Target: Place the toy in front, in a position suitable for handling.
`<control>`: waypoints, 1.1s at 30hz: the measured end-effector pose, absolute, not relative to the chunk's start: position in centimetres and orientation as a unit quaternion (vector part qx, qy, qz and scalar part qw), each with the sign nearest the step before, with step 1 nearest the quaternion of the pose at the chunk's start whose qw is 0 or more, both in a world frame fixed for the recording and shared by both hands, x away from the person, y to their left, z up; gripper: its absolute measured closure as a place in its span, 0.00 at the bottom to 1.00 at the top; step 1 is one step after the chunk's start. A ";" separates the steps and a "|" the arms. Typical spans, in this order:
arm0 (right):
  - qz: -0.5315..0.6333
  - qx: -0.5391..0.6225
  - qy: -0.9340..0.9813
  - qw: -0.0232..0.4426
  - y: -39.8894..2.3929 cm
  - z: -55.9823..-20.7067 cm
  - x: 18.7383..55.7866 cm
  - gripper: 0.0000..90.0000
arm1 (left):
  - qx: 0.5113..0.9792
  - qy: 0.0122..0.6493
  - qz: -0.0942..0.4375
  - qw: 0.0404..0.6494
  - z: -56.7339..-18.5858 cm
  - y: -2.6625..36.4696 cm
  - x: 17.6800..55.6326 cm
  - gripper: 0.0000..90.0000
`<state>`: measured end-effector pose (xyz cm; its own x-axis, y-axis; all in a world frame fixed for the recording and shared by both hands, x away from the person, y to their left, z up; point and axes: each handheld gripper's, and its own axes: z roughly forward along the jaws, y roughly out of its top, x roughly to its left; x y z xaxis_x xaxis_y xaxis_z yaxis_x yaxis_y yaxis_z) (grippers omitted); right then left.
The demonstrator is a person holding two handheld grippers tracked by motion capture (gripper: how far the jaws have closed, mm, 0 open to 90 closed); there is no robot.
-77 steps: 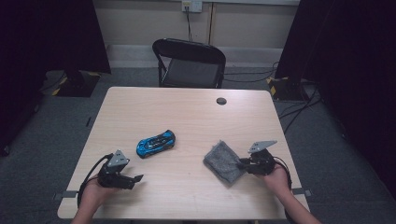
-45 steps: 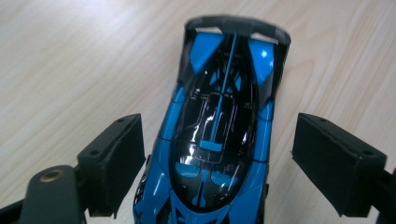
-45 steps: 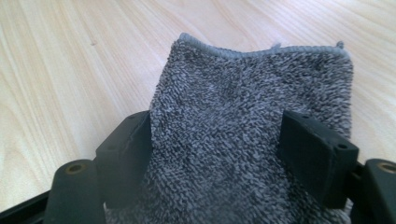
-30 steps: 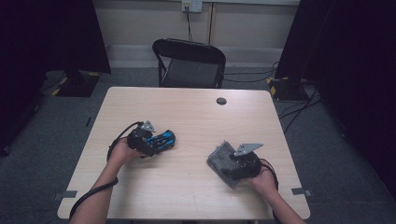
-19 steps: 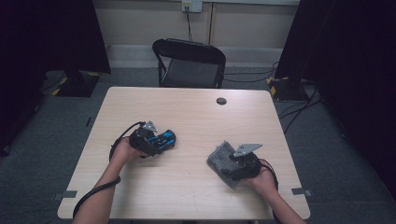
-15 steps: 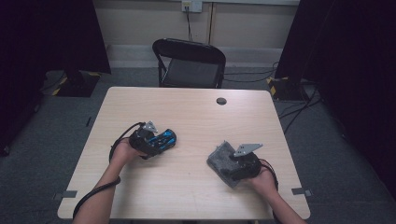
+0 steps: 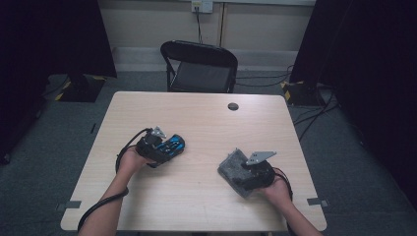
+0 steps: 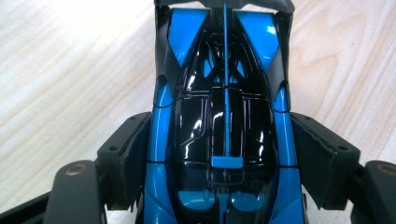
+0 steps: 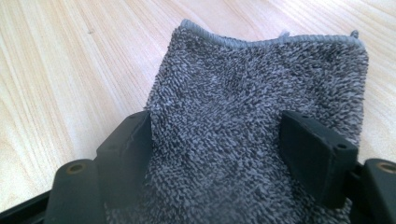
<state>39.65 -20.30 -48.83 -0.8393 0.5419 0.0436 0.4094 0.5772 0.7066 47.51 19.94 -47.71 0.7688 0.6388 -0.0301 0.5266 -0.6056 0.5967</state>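
High view first: on the left of the pale wooden bench, the left gripper lies over a blue and black toy car, the person's left hand behind it and a black cable looping back along the forearm. Seen in the left gripper view, the car sits lengthwise between the two black jaws, its nose pointing away; the jaws have just been closing, and their pads now lie against the car's blue sides, pinching it where it rests on the bench.

Further right, near the bench's front right part, the right gripper lies on a grey towel that rests on the wood, a grey three-cornered plate on top of the gripper and the right hand behind it. Right gripper view shows the towel bunched up between the jaws, its hemmed edge at the far end; both pads press into the pile, so the jaws grip the cloth.

Beyond the bench stands a black folding chair.
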 end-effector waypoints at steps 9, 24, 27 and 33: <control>0.374 0.269 0.883 0.089 -20.3 -48.9 39.6 0.29 | 0.887 0.340 0.084 0.300 -47.9 20.1 47.6 0.30; 0.371 0.268 0.884 0.091 -20.2 -48.9 39.6 0.28 | 0.891 0.337 0.089 0.290 -48.2 20.0 47.5 0.29; 0.370 0.267 0.885 0.092 -20.2 -48.9 39.6 0.28 | 0.895 0.336 0.088 0.281 -48.1 19.8 47.6 0.29; 0.369 0.266 0.886 0.093 -20.2 -48.9 39.6 0.28 | 0.896 0.337 0.091 0.274 -48.2 19.3 47.9 0.27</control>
